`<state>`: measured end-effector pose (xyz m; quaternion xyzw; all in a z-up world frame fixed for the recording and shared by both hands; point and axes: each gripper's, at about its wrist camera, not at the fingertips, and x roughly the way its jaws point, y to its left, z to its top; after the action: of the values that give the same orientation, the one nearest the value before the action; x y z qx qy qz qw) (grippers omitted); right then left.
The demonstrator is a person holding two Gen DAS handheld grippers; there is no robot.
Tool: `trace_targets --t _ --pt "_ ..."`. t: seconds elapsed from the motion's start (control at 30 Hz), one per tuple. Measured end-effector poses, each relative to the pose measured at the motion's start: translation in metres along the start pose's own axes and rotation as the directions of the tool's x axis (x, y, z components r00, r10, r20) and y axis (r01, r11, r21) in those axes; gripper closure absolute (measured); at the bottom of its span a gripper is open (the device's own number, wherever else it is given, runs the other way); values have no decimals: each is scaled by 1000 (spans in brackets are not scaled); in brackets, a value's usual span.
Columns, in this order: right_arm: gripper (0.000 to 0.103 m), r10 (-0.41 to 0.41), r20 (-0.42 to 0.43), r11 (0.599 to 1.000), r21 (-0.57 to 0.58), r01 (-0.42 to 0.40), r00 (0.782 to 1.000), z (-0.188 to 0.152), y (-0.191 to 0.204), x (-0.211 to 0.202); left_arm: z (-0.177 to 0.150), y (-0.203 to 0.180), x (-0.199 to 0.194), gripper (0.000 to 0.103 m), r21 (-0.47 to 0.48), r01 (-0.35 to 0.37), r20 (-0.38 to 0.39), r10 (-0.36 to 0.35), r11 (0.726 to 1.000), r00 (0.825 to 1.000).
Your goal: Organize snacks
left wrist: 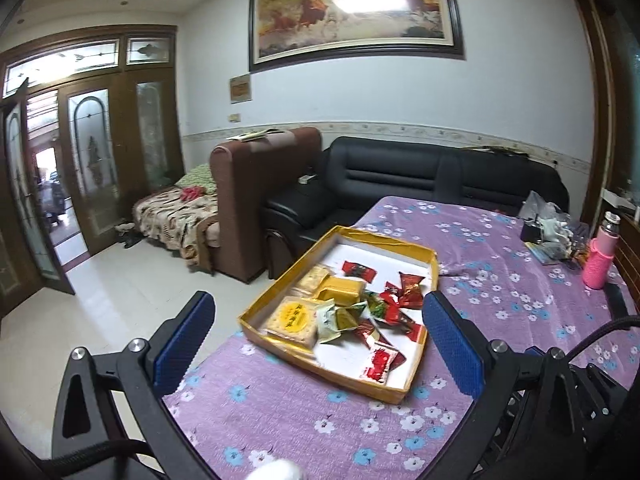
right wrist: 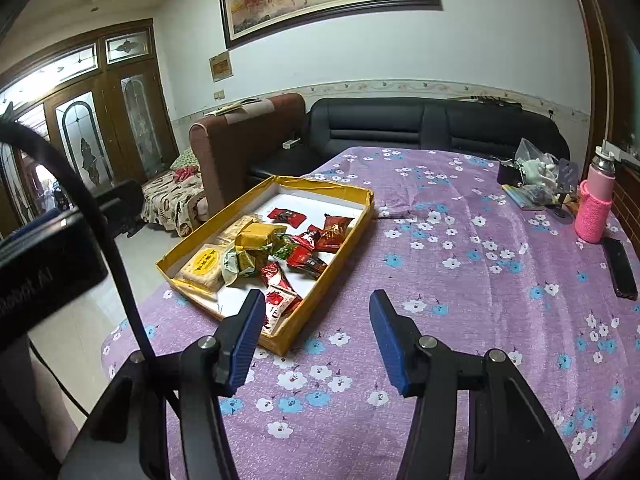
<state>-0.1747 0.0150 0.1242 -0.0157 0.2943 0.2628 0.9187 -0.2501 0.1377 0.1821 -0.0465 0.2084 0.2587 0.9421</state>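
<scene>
A shallow yellow box [left wrist: 434,268] [right wrist: 362,216] with a white floor lies on the purple flowered tablecloth. Several wrapped snacks are piled in it: a round yellow-labelled biscuit pack [left wrist: 294,318] [right wrist: 204,266], a yellow block pack [left wrist: 340,288] [right wrist: 256,236], green packets [left wrist: 332,320] [right wrist: 240,262], red candies [left wrist: 410,288] [right wrist: 334,228], and a red-and-white packet [left wrist: 380,364] [right wrist: 280,304] at the near end. My left gripper [left wrist: 320,334] hovers open before the box, its blue pads wide apart. My right gripper [right wrist: 318,322] is open too, just right of the box's near corner, with nothing between its fingers.
A pink bottle [left wrist: 600,256] [right wrist: 596,208], a clutter of bags [left wrist: 548,228] [right wrist: 536,176] and a black phone [right wrist: 620,266] sit at the table's right side. Beyond the table stand a black sofa [left wrist: 420,176] and a brown armchair [left wrist: 256,200]. The other gripper's body [right wrist: 48,272] shows at left.
</scene>
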Motion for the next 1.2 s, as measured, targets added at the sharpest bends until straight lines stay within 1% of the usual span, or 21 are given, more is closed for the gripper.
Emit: trace_targets --t 0.1,0.2,0.37,0.77,1.2 --pt "49 7 3 1000 -6 -7 1000 -1 2 -3 -1 5 2 0 -37 60 -39 -62 998 997" --pt "49 12 7 1000 -14 -12 1000 -2 3 -7 -4 7 3 0 -61 78 -54 -81 995 995" --pt "49 19 14 999 -28 -18 1000 -6 3 -14 -7 5 -1 0 -73 77 -58 -81 994 995" --pt "48 9 30 1000 -20 -8 1000 -11 0 -24 -9 -5 -11 0 -14 60 -51 -61 998 997" --pt "48 3 12 1000 -14 -2 1000 -17 -1 -20 -14 -9 -1 0 5 46 -83 -45 999 995"
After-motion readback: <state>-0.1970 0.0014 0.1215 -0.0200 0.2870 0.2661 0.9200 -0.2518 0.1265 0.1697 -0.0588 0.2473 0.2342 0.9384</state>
